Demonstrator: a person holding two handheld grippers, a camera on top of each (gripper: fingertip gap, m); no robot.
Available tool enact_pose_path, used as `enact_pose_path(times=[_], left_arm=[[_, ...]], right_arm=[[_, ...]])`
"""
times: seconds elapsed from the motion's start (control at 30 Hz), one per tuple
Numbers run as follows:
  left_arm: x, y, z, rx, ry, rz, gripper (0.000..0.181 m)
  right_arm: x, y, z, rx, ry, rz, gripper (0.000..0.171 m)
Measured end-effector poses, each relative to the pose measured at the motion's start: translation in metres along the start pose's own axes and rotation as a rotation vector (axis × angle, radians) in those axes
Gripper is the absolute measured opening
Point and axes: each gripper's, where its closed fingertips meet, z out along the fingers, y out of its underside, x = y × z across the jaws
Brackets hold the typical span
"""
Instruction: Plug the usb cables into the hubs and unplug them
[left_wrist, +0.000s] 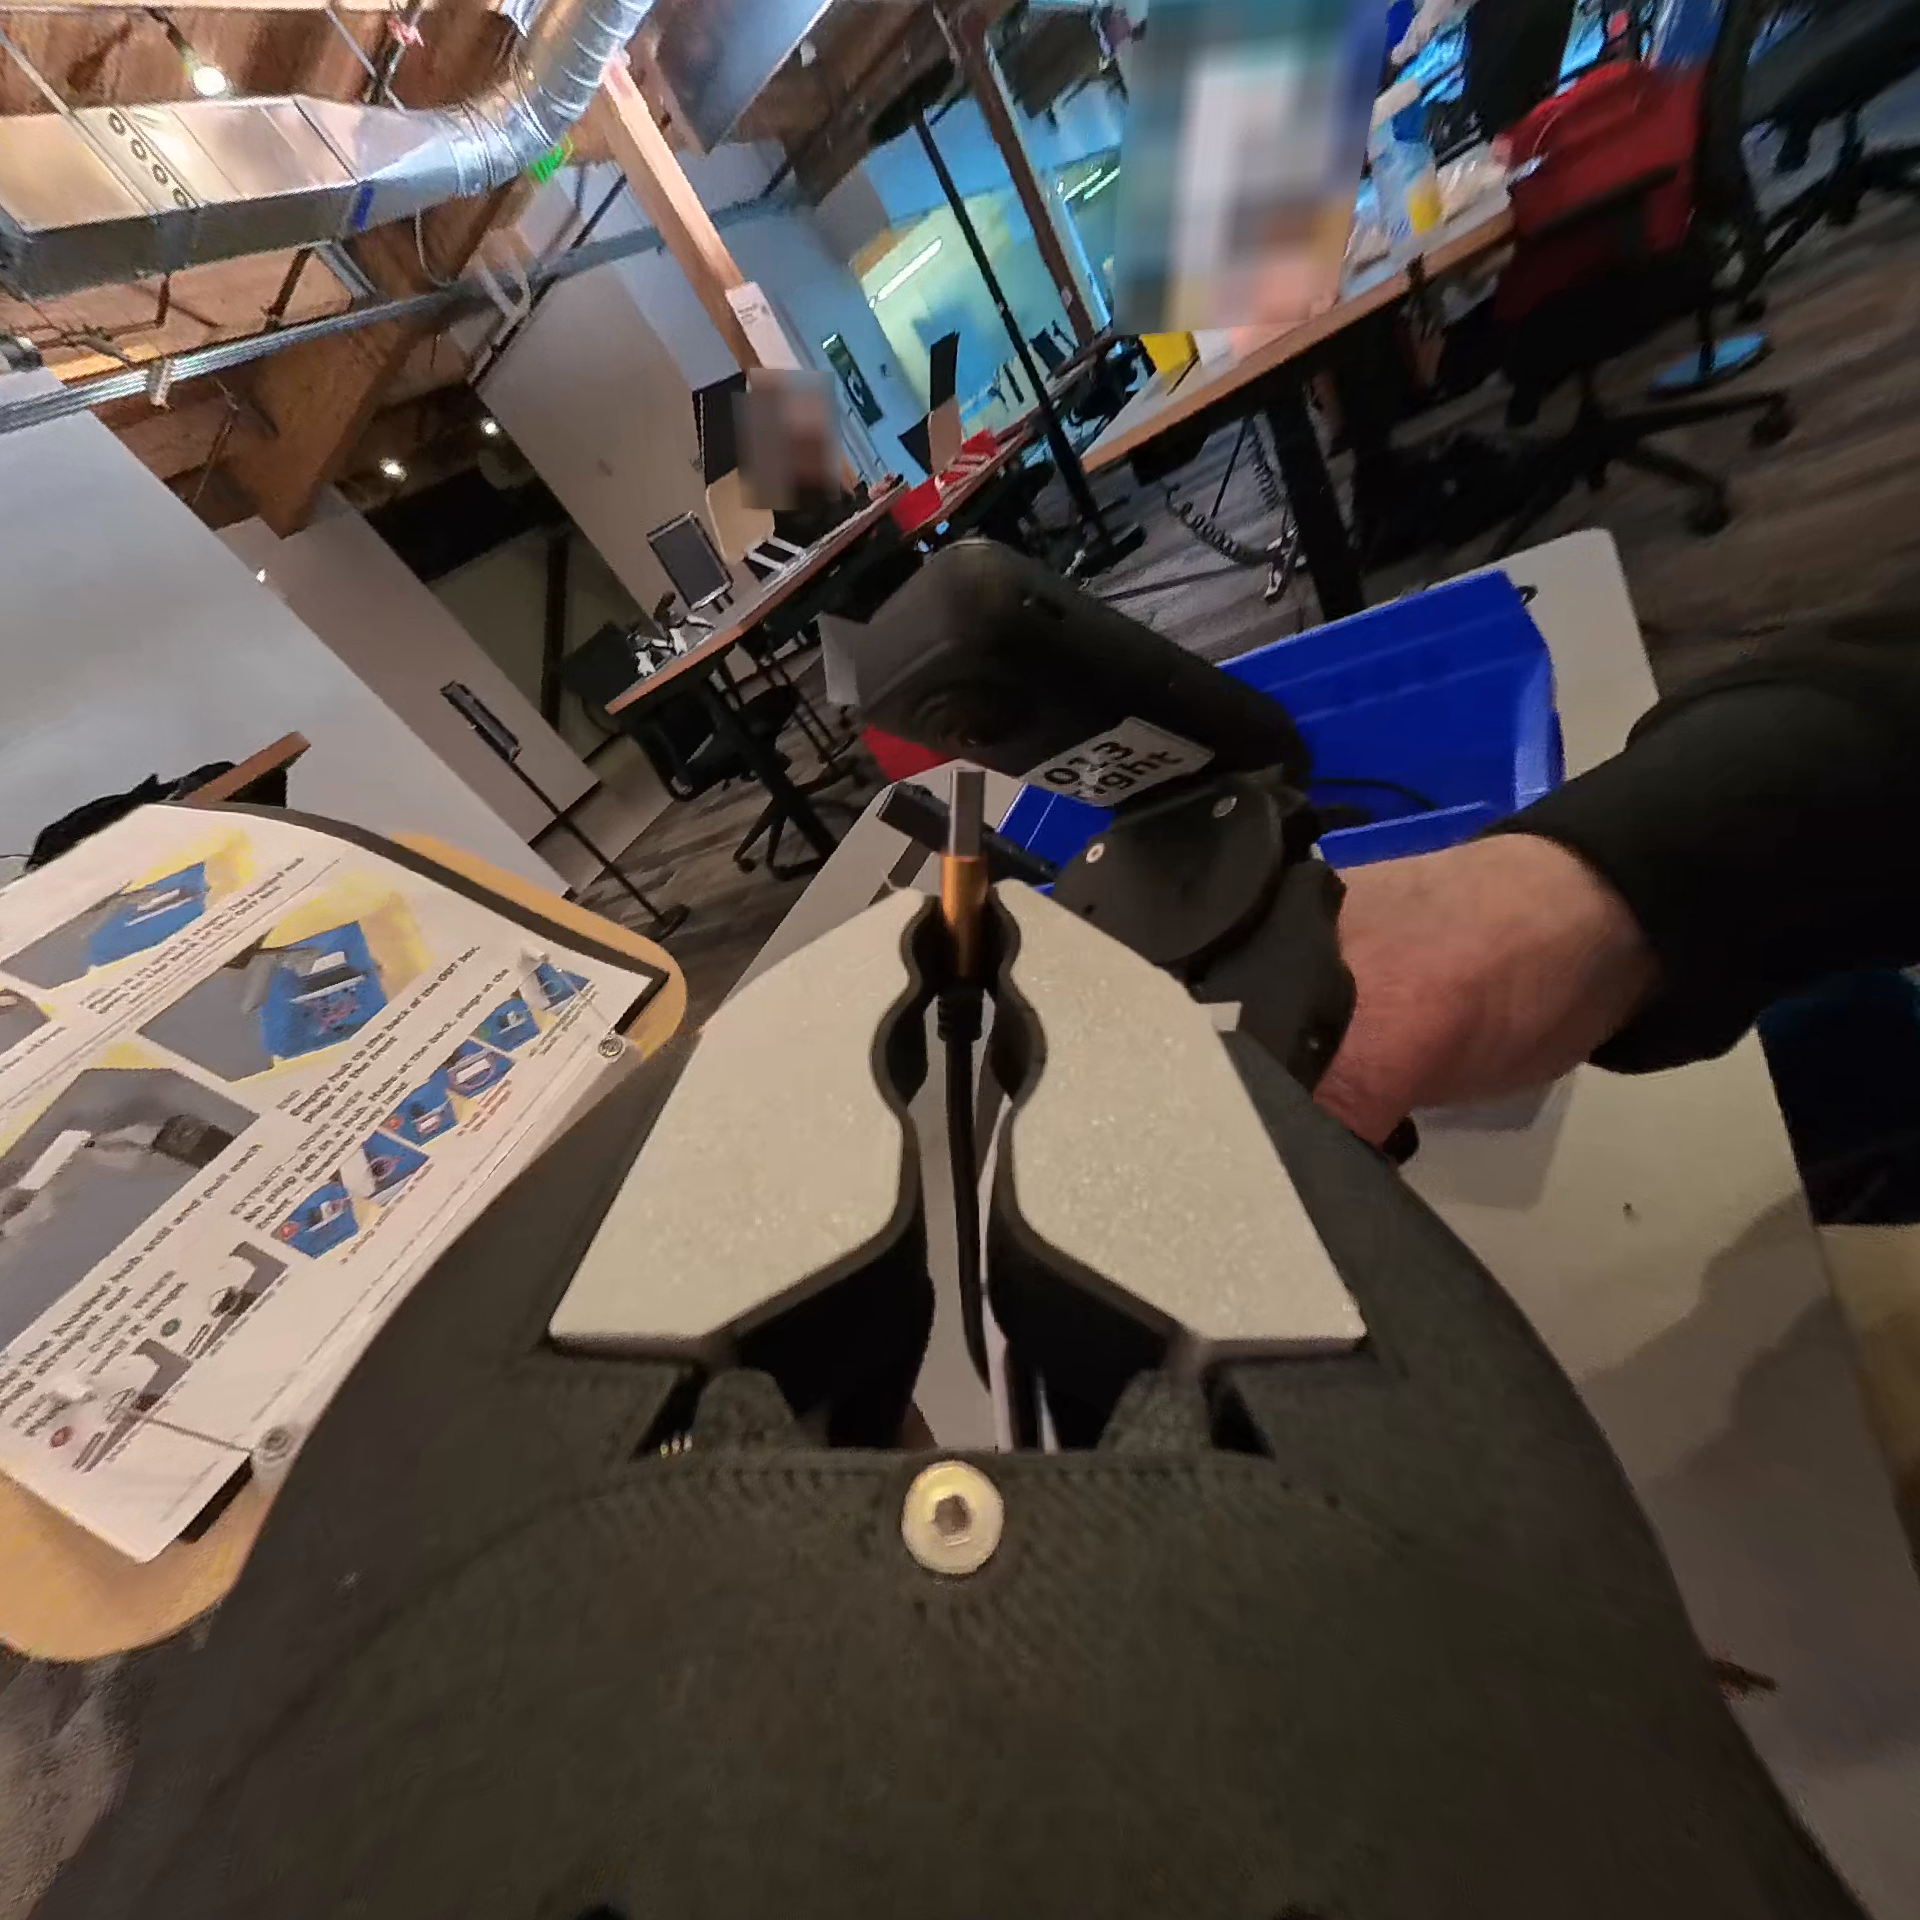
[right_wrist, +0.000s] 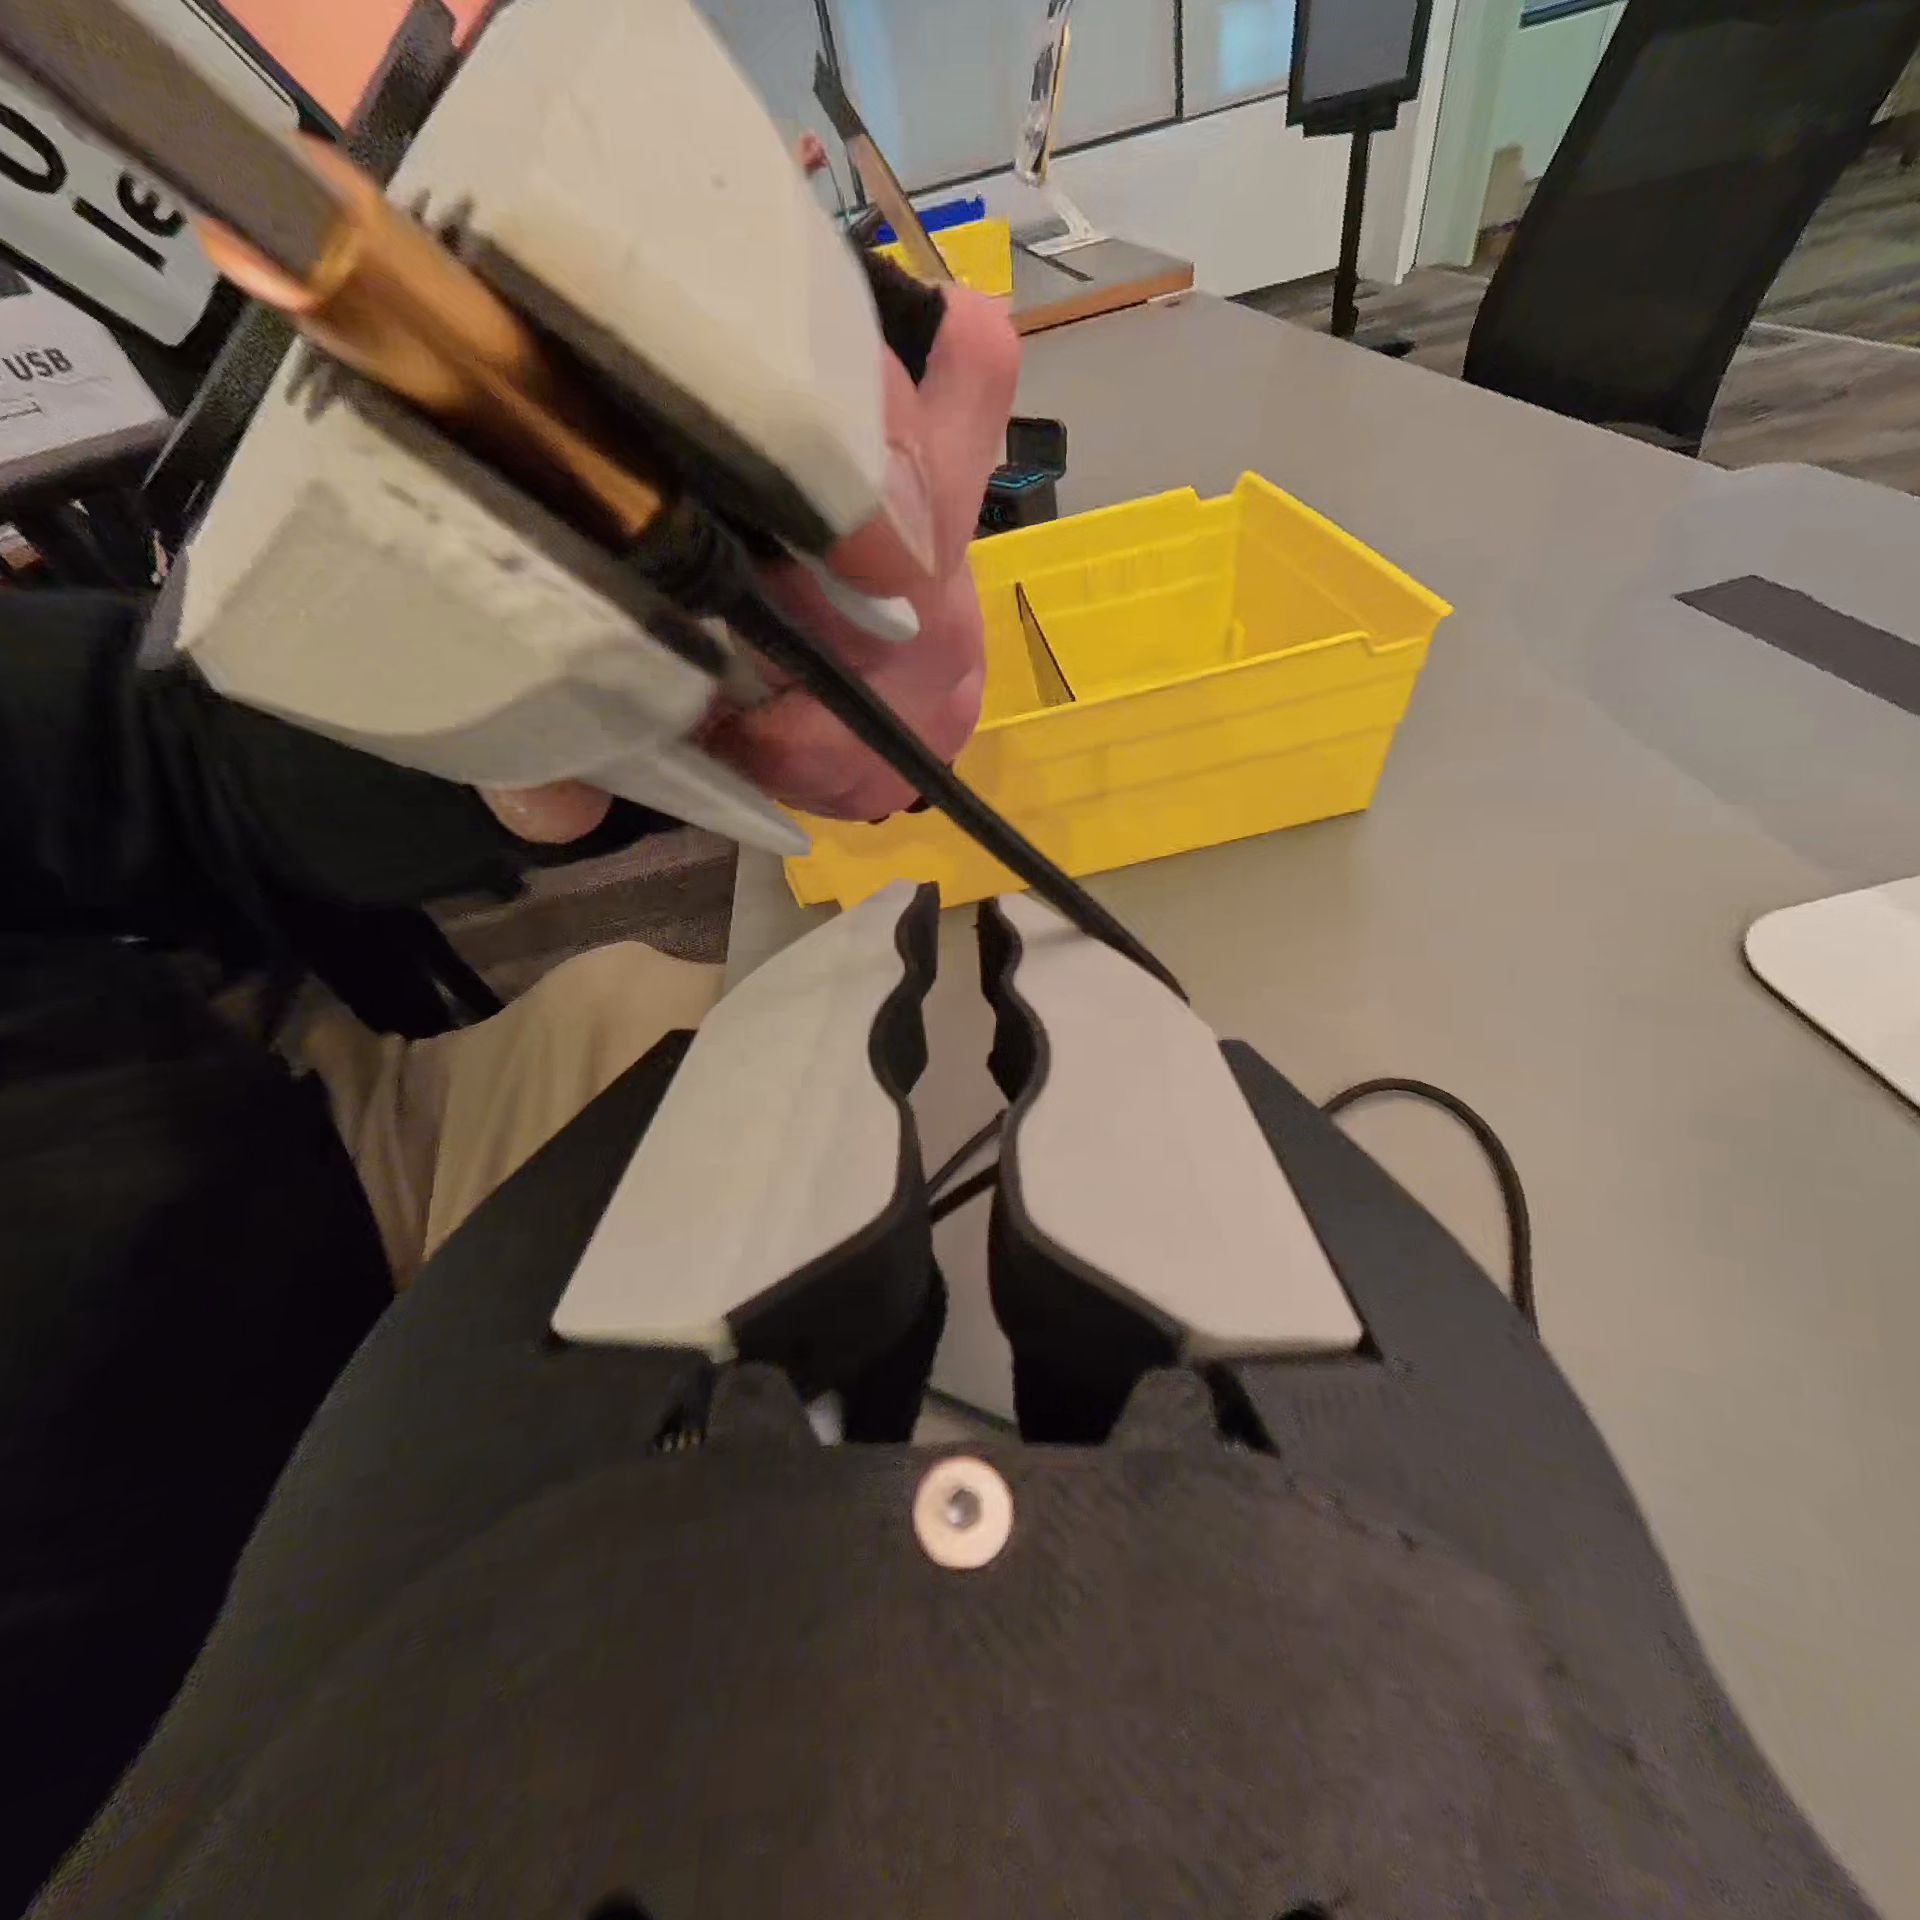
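My left gripper (left_wrist: 961, 904) is shut on the gold-sleeved plug (left_wrist: 962, 912) of a black USB cable (left_wrist: 966, 1195). The metal tip (left_wrist: 966, 816) sticks out past the fingertips and points at the right gripper's body (left_wrist: 1039, 665), held close ahead by a hand (left_wrist: 1475, 987). In the right wrist view the left gripper (right_wrist: 540, 416) is at upper left with the gold plug (right_wrist: 436, 322). The cable (right_wrist: 935, 790) runs down across my right gripper (right_wrist: 958, 920), whose fingers stand slightly apart with nothing between them. No hub is clearly visible.
A blue bin (left_wrist: 1434, 696) stands behind the right gripper. A yellow bin (right_wrist: 1195, 675) with a divider sits on the grey table (right_wrist: 1558, 831). A cable loop (right_wrist: 1475, 1153) lies on the table. A printed instruction sheet (left_wrist: 260, 1091) is at left. A white pad (right_wrist: 1849, 966) is at right. The gap from one gripper's tips to the other's is roughly 11 cm.
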Motion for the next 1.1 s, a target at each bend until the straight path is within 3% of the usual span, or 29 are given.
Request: enact_pose_path(times=[0.13, 0.3, 0.37, 0.4, 0.47, 0.53, 0.77, 0.97, 1.0, 1.07, 1.1], left_arm=[[-0.004, -0.008, -0.005, 0.041, 0.005, -0.037, 0.007], [-0.009, -0.016, -0.007, 0.088, 0.013, -0.114, 0.007], [-0.005, -0.019, -0.005, 0.109, 0.037, -0.148, 0.007], [-0.002, -0.021, -0.004, 0.116, 0.053, -0.161, 0.007], [0.004, -0.022, -0.002, 0.117, 0.068, -0.159, 0.007], [0.008, -0.024, -0.002, 0.116, 0.076, -0.145, 0.007], [-0.002, -0.031, -0.009, 0.169, 0.085, -0.214, 0.007], [-0.005, -0.033, -0.011, 0.189, 0.109, -0.268, 0.007], [-0.005, -0.033, -0.011, 0.183, 0.108, -0.258, 0.007], [-0.005, -0.034, -0.011, 0.189, 0.110, -0.262, 0.007], [-0.007, -0.034, -0.011, 0.189, 0.106, -0.264, 0.007]], right_arm=[[0.008, -0.001, -0.016, -0.021, 0.064, -0.035, 0.013], [0.016, -0.018, -0.042, 0.011, 0.204, -0.155, 0.047], [0.016, -0.015, -0.036, -0.024, 0.215, -0.170, 0.057], [0.014, -0.014, -0.030, -0.030, 0.208, -0.178, 0.053], [0.006, -0.013, -0.020, -0.013, 0.166, -0.191, 0.017], [0.005, -0.012, -0.018, -0.018, 0.150, -0.170, 0.005], [0.007, -0.020, -0.041, -0.028, 0.163, -0.178, 0.000], [0.017, -0.025, -0.042, -0.035, 0.220, -0.128, 0.053], [0.015, -0.023, -0.044, -0.044, 0.208, -0.146, 0.045], [0.008, -0.027, -0.048, -0.014, 0.183, -0.189, 0.012], [0.008, -0.026, -0.049, -0.025, 0.185, -0.200, 0.010]])
